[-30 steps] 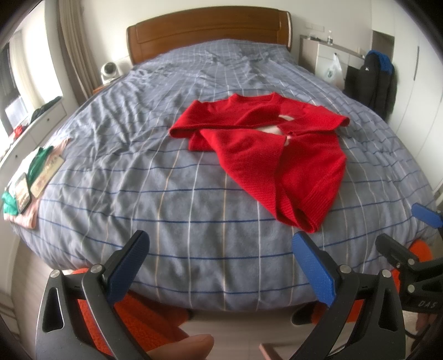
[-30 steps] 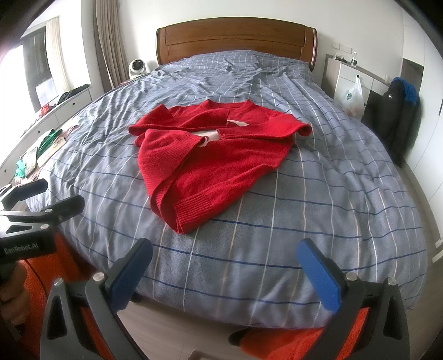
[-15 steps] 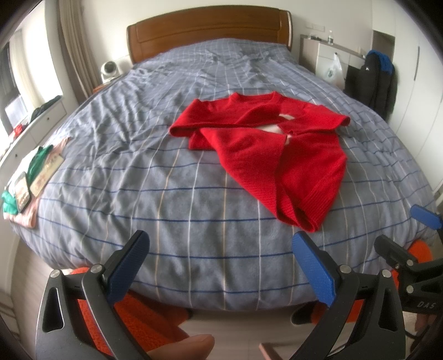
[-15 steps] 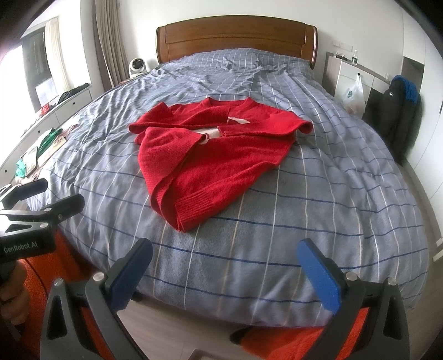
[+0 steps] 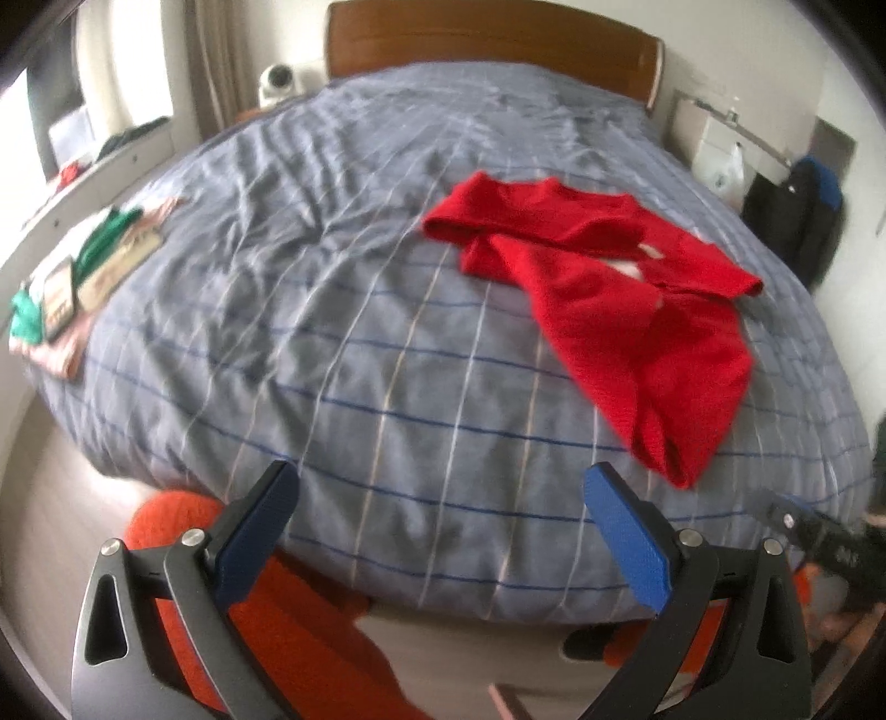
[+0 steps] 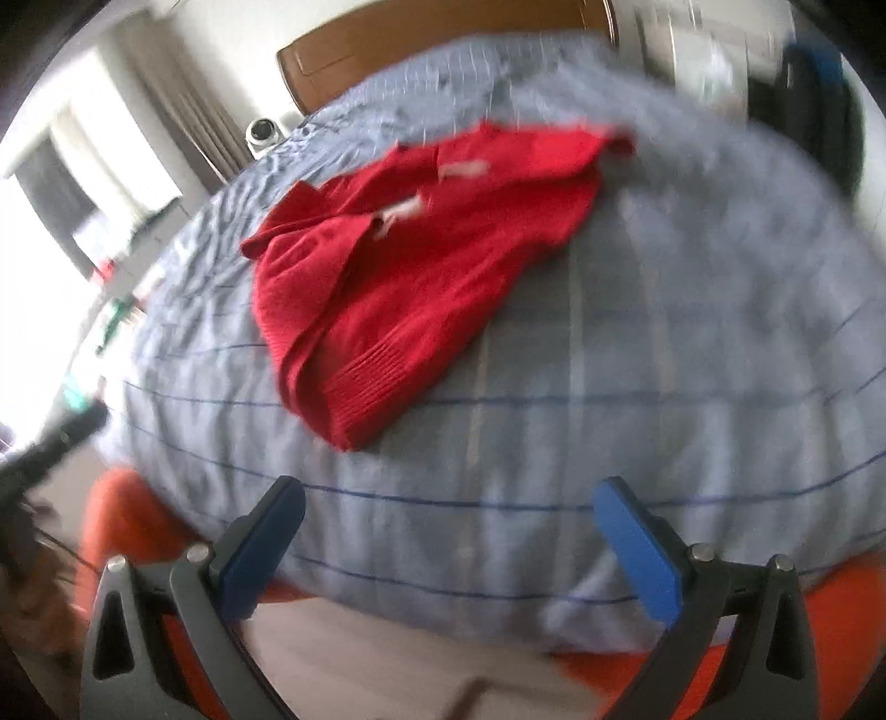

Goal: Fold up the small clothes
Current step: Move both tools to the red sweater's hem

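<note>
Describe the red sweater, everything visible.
The red sweater is a knit, ribbed at the hem, lying rumpled on the grey checked bedcover. One front panel is flipped over, a sleeve lies across the top, and a white label shows near the neck. Only the bedcover touches it; both grippers are open and short of it.

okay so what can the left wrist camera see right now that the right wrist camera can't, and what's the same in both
Only the left wrist view gives a clear look at the pile of green and pink clothes near the bed's left edge, the white plastic bag and the dark jacket on the far right.

Only the right wrist view shows the ribbed hem of the sweater up close, though the picture is blurred.

Both show the red sweater lying on the checked grey bedcover, the wooden headboard, and an open, empty gripper: the left gripper, the right gripper.
</note>
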A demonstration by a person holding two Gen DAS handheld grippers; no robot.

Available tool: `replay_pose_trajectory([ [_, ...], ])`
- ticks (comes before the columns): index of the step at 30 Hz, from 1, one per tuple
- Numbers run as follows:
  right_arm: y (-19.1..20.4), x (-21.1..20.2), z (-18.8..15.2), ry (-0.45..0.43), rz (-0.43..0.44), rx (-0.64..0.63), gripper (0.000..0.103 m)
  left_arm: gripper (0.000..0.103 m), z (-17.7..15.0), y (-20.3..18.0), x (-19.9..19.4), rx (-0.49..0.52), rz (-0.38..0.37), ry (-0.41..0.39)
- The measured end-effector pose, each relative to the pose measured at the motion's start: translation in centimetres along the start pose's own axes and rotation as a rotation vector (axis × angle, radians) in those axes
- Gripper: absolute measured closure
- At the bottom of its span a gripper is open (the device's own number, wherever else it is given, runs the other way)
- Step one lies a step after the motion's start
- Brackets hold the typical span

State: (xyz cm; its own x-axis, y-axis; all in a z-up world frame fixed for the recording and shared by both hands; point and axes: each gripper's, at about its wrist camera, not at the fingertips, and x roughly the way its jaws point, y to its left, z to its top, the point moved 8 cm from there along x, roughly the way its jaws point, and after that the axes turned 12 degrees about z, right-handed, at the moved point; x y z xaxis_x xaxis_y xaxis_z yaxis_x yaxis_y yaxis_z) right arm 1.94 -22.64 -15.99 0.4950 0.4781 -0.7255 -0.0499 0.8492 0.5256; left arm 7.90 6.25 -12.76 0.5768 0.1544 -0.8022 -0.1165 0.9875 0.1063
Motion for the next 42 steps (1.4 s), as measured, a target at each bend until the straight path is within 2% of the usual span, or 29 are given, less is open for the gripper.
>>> replay_pose_trajectory([
  [3, 1.1, 2.5, 0.6, 0.019, 0.085, 0.052, 0.0, 0.0, -0.3, -0.2, 0.3, -0.007, 0.001, 0.018],
  [5, 2.7, 4.7, 1.2, 0.028, 0.115, 0.018, 0.002, 0.0, -0.6, -0.5, 0.4, -0.001, 0.001, 0.029],
  [6, 3.0, 5.8, 1.3, 0.035, 0.11, 0.007, 0.015, 0.0, -0.7, -0.5, 0.5, 0.006, 0.001, 0.034],
  [7, 3.0, 6.6, 1.4, 0.039, 0.091, 0.006, 0.049, 0.0, -0.8, -0.5, 0.4, 0.012, 0.002, 0.036],
  [8, 2.4, 6.9, 1.5, 0.035, 0.052, 0.022, 0.068, 0.0, -0.8, -0.3, 0.3, 0.015, 0.003, 0.034],
  [9, 1.7, 6.7, 1.5, 0.021, 0.054, 0.062, 0.092, 0.0, -0.9, -0.1, 0.2, 0.019, 0.006, 0.028],
  [10, 1.4, 5.9, 0.8, 0.021, 0.104, 0.117, 0.094, 0.0, -0.9, 0.1, 0.2, 0.021, 0.01, 0.023],
  [12, 1.1, 3.6, -0.6, 0.039, 0.128, 0.13, 0.095, 0.0, -1.2, 0.7, 0.3, 0.025, 0.027, 0.014],
  [14, 0.2, 0.5, -2.7, 0.047, 0.078, 0.096, 0.096, 0.001, -1.5, 0.9, 0.8, 0.025, 0.035, 0.021],
  [17, -2.8, -2.7, -5.8, 0.072, -0.05, 0.094, 0.096, 0.001, -1.4, -0.1, 1.8, 0.029, 0.009, 0.042],
  [20, -4.4, -3.3, -8.0, 0.111, -0.073, 0.133, 0.095, 0.001, -1.5, -1.0, 1.9, 0.052, -0.002, 0.056],
  [21, -4.4, -3.8, -8.3, 0.105, -0.093, 0.133, 0.089, 0.001, -1.6, -1.0, 1.8, 0.054, -0.005, 0.049],
  [22, -4.2, -4.5, -8.0, 0.091, -0.115, 0.115, 0.077, 0.001, -1.5, -1.0, 1.6, 0.055, -0.003, 0.043],
  [24, -2.5, -5.9, -6.5, 0.021, -0.123, 0.039, 0.066, 0.001, -1.6, -0.9, 1.7, 0.053, 0.003, 0.041],
  [26, 0.3, -5.9, -4.6, -0.007, -0.039, -0.022, 0.064, 0.001, -1.7, -1.0, 1.8, 0.043, 0.001, 0.049],
  [29, 4.5, -3.8, -1.2, -0.022, 0.093, -0.109, 0.06, 0.001, -1.9, -1.2, 1.7, 0.046, 0.0, 0.045],
  [32, 6.4, 0.1, 1.6, -0.002, 0.13, -0.163, 0.058, 0.001, -2.2, -1.0, 1.3, 0.056, 0.01, 0.032],
  [34, 5.6, 3.0, 2.3, 0.016, 0.131, -0.096, 0.057, 0.001, -2.2, -0.5, 1.2, 0.048, 0.013, 0.032],
  [36, 5.3, 6.2, 3.1, 0.058, 0.149, -0.085, 0.057, 0.001, -1.9, 0.7, 1.3, 0.028, 0.025, 0.031],
  [37, 6.3, 6.7, 2.5, 0.069, 0.159, -0.122, 0.057, 0.001, -1.6, 1.7, 1.5, 0.008, 0.037, 0.027],
  [39, 11.3, 6.8, -0.4, 0.139, 0.319, -0.285, 0.057, 0.001, -1.0, 3.4, 2.0, -0.037, 0.05, 0.026],
  [41, 17.0, 5.1, -6.9, 0.295, 0.516, -0.473, 0.057, 0.001, -0.6, 5.1, 3.0, -0.1, 0.051, 0.042],
  [42, 18.3, 4.2, -9.5, 0.351, 0.551, -0.539, 0.058, 0.001, -0.5, 5.7, 3.6, -0.132, 0.042, 0.061],
])
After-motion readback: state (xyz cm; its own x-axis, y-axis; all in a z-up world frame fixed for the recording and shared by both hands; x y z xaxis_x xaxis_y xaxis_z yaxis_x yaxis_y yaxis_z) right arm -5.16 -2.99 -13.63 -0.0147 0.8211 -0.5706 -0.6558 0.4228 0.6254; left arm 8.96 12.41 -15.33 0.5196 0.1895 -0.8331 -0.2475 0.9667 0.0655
